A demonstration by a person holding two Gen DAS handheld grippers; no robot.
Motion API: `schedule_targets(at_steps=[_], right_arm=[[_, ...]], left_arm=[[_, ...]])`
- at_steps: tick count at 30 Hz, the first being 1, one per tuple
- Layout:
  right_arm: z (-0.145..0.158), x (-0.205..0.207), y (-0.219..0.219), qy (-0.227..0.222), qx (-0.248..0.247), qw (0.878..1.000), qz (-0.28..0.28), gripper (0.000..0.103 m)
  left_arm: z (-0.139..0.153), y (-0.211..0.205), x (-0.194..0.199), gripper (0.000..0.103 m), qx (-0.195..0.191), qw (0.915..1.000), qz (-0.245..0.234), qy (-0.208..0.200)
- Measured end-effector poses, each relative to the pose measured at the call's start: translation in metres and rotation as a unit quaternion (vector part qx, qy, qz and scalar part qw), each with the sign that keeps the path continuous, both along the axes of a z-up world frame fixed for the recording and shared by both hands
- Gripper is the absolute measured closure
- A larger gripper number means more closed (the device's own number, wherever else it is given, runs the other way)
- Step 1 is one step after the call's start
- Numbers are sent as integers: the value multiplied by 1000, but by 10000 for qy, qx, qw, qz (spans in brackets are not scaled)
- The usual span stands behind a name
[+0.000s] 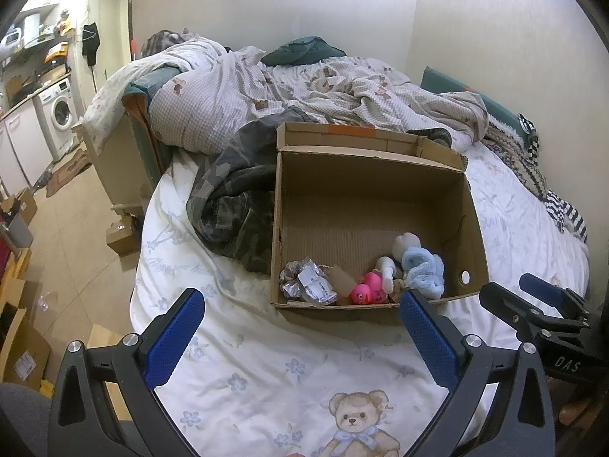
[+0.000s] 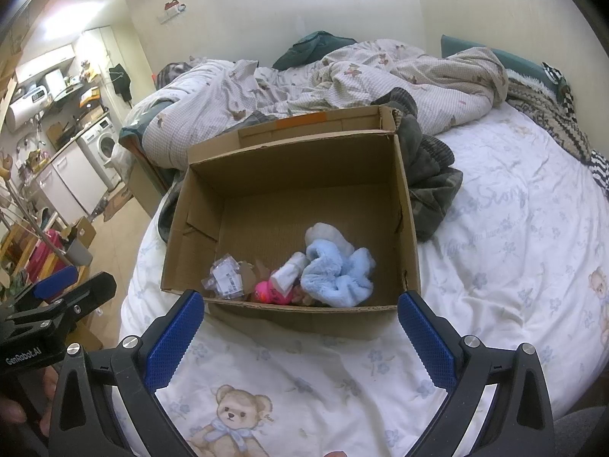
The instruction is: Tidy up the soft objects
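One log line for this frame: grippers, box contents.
left gripper: open, empty | right gripper: open, empty | brown cardboard box on bed: fluffy light-blue cloth, pink rubber duck, clear plastic packet

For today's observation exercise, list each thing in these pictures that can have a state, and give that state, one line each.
Cardboard box: open, flaps up, resting on the bed.
Blue fluffy cloth: crumpled, inside the box.
Pink rubber duck: inside the box, near the front wall.
Silver packet: crumpled, inside the box.
Left tongs: open, holding nothing.
Right tongs: open, holding nothing.
Quilt: rumpled, unmade.
Camouflage garment: bunched beside the box.
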State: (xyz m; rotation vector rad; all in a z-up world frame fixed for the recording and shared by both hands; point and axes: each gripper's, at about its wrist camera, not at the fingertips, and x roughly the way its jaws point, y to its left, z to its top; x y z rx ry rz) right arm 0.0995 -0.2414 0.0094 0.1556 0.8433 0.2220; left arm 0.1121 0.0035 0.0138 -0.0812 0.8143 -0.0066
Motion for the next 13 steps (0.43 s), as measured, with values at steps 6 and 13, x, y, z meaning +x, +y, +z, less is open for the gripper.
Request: schedule_targets(at_steps=[6,13], right_arm=[[0,0,0,20,10,10000,9,0],[-5,2,-5,85,96,9999,-37,0]], left_arm=[[-1,0,0,1,17,10000,8,12],[-5,1,1,1,3,10000,-6,28]])
